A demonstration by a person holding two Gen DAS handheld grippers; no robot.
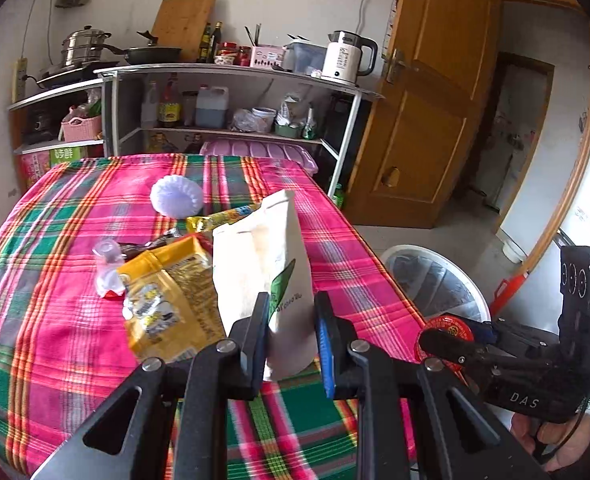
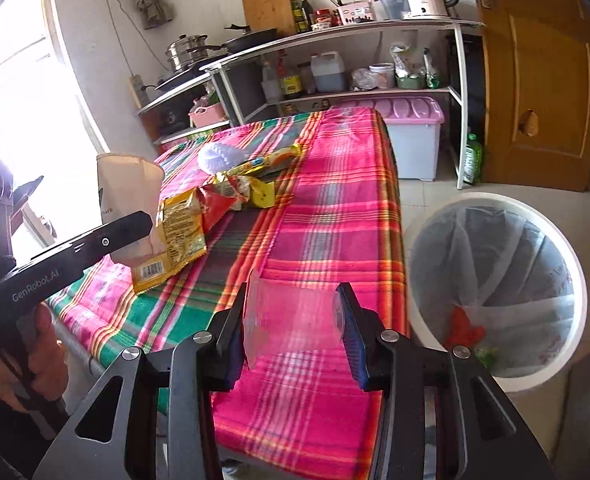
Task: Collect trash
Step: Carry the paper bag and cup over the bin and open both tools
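Fingers of the left gripper pinch a white pouch above the desk; right gripper clamps a clear cup. Next, probably: carry both to the bin.

Pink, green and orange plaid is covering the counter; a cream pouch is showing a green leaf, a yellow packet possibly printed with cartoons.
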